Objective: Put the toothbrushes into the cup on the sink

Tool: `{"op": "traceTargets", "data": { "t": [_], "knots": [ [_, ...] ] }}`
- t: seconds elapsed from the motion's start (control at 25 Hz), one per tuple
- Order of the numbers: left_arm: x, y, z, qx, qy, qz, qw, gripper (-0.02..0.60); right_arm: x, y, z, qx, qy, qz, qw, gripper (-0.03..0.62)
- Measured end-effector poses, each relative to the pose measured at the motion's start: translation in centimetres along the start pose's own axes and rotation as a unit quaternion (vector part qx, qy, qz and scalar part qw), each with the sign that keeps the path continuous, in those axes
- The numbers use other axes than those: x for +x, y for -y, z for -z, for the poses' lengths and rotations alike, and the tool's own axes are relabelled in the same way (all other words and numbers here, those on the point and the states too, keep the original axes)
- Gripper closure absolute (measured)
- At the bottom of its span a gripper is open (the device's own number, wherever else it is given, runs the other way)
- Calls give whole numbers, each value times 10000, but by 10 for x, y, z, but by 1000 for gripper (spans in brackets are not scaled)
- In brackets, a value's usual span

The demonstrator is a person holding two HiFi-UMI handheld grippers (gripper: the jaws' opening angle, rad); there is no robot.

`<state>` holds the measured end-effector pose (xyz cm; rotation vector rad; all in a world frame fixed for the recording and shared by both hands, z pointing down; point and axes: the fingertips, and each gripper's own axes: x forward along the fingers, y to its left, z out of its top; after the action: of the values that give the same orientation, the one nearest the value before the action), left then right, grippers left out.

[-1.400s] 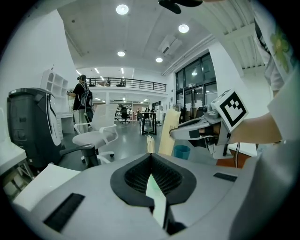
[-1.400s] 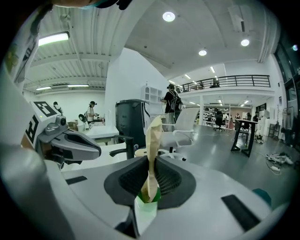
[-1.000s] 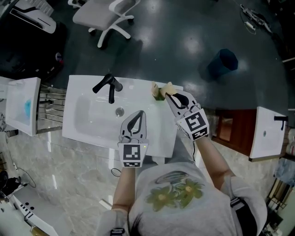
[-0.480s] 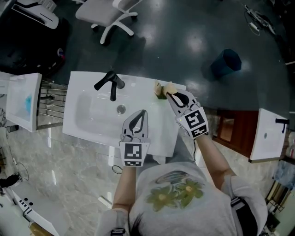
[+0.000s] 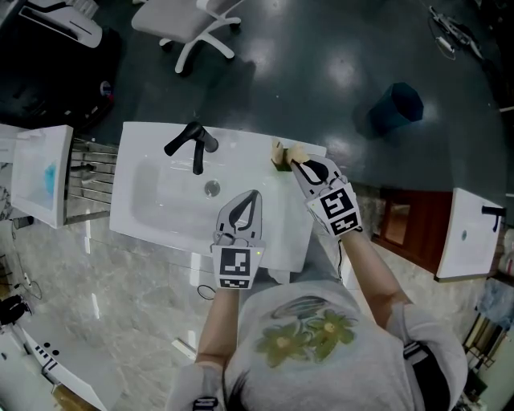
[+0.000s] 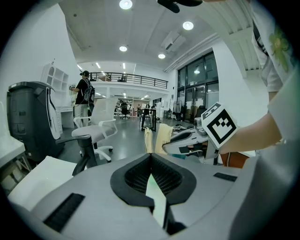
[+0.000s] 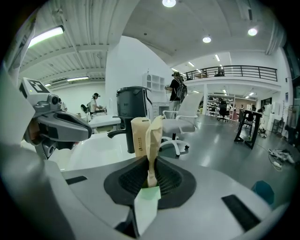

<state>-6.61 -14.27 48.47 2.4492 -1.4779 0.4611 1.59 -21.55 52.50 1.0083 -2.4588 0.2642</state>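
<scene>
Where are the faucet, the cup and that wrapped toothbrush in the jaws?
faucet (image 5: 193, 149): head view, on its black body.
cup (image 7: 138, 137): right gripper view, on its side wall.
wrapped toothbrush (image 7: 153, 140): right gripper view, on the paper wrapper's middle.

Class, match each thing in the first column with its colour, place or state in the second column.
1. left gripper
2. right gripper
3. faucet
4. office chair

A. white, on the floor beyond the sink
B. shut on a wrapped toothbrush
C. black, at the sink's back edge
D. shut, with nothing held

Pairs: 1-D, 2-B, 3-C, 4-A
</scene>
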Motion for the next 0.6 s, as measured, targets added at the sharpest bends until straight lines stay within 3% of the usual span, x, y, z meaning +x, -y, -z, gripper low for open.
{"op": "traceTargets", "data": {
  "t": [0.6],
  "knots": [
    [9, 8, 2, 7, -4, 185, 9998, 563, 9, 0, 14, 94, -190, -35, 9998, 530]
  ]
}}
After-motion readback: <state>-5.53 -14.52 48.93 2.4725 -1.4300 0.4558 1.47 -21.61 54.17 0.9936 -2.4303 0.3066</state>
